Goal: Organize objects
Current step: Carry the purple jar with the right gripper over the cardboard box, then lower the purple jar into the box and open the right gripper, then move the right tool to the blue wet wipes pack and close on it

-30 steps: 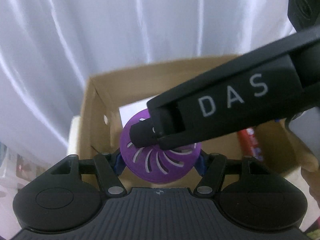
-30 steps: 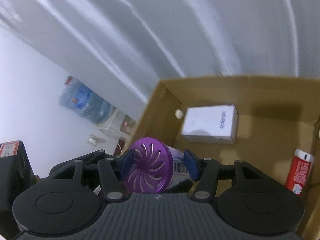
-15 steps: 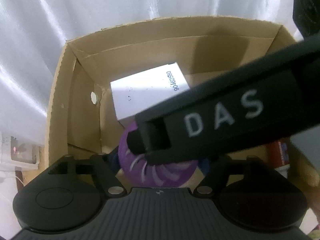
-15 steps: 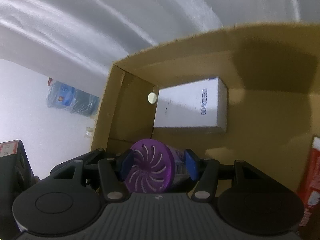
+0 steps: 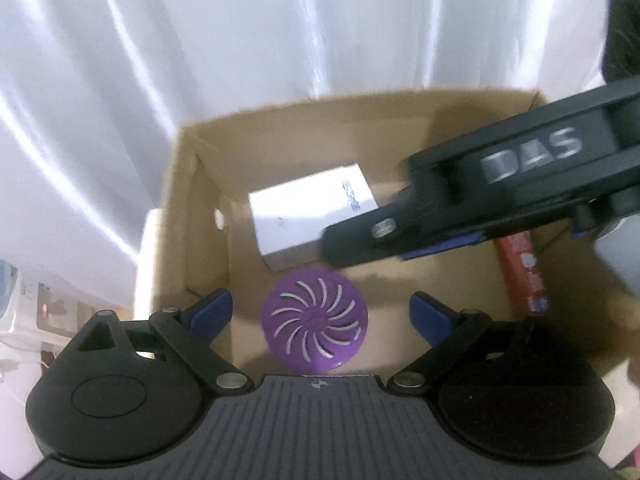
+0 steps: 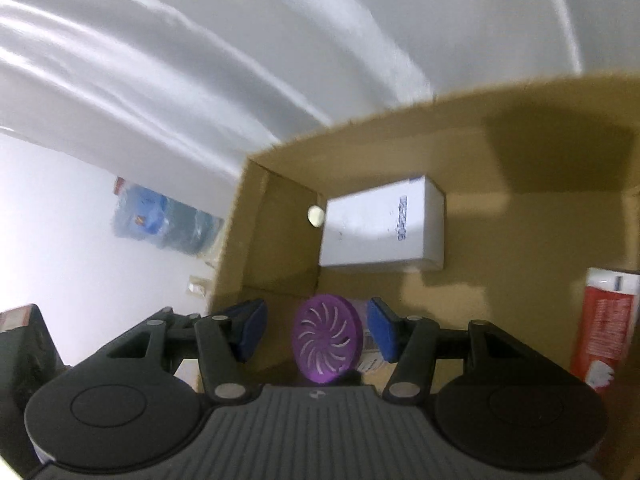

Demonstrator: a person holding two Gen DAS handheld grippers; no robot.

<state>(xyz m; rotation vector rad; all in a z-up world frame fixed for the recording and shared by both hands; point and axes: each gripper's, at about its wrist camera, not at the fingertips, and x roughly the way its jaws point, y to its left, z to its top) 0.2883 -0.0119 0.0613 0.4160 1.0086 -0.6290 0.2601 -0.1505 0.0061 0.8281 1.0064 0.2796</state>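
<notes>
A purple air-freshener can (image 5: 315,327) with a slotted lid is low inside the cardboard box (image 5: 200,216), near its front left corner. My left gripper (image 5: 320,314) hovers above it. Its jaws are opening wide, and both blue pads stand clear of the can. From the upper right, one of the right gripper's black fingers (image 5: 400,232) crosses over the box, beyond the can. In the right wrist view the can (image 6: 326,342) shows between the pads of my right gripper (image 6: 316,330). That gripper is partly open, with a gap on the can's left side.
A white carton (image 5: 308,216) (image 6: 380,232) lies at the back of the box. A red tube (image 5: 524,272) (image 6: 604,332) lies along its right side. White curtain hangs behind the box. A blue water bottle (image 6: 168,224) stands off to the left.
The left jaws have spread apart and let go of the purple can, which now sits lower in the box. The right gripper has shifted right, off the can.
</notes>
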